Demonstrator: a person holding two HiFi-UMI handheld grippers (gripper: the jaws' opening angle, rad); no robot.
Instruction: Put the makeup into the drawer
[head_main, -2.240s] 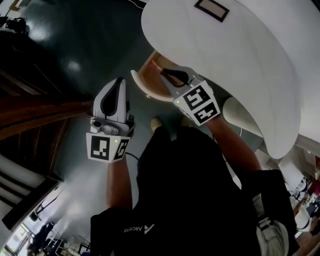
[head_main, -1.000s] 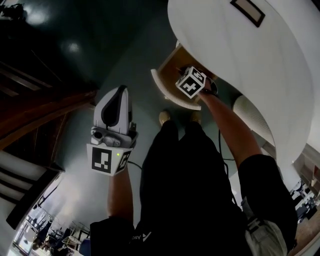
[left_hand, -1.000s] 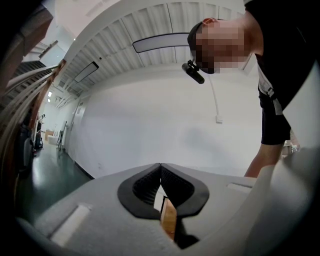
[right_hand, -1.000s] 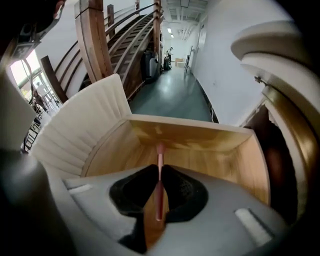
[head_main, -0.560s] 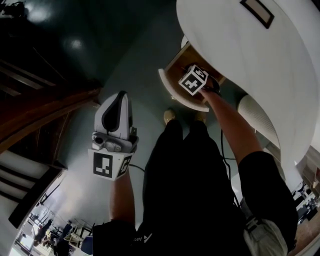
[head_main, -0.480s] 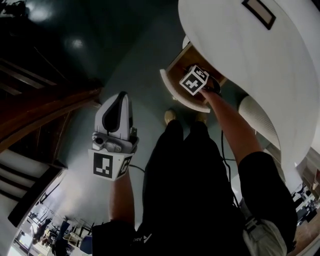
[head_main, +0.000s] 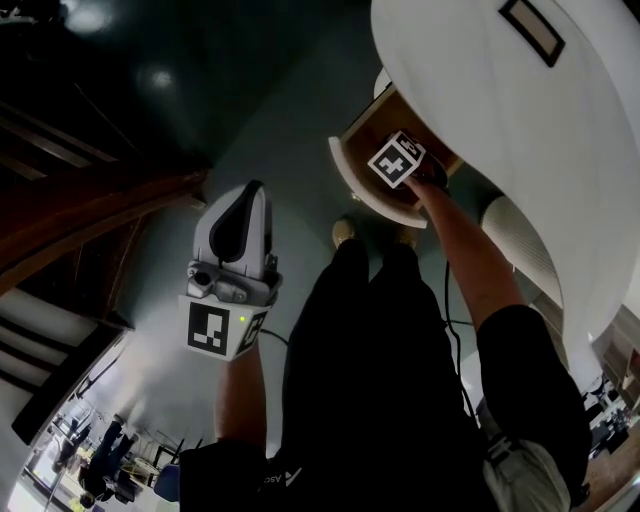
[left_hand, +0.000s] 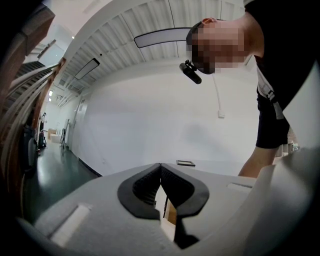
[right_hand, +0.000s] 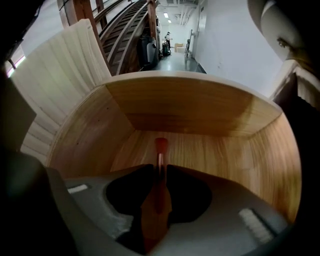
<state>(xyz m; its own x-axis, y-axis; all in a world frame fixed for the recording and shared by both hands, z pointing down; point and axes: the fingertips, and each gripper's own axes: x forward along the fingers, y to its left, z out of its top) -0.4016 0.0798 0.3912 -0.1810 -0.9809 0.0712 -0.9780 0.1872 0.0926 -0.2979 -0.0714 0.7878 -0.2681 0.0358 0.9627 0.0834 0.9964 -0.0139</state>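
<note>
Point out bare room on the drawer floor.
Inside the light wooden drawer, the floor is bare on both sides of the slim red makeup tube, out to the side walls and far wall. Only the middle strip is crowded.

Warm honey-brown with fine darker grain lines on the curved wooden drawer (right_hand: 190, 107). Red, brightest at the far end, on the slim makeup tube (right_hand: 160, 150). Plain matt white on the rounded tabletop (head_main: 480, 110), broken by one small dark-framed pale rectangle (head_main: 538, 30). Pale grey shell, black pads and black-and-white square markers on the left tool (left_hand: 160, 167). Deep glossy teal-green with pale light spots on the floor (head_main: 250, 90). Black on the person's clothing (head_main: 400, 380).
</note>
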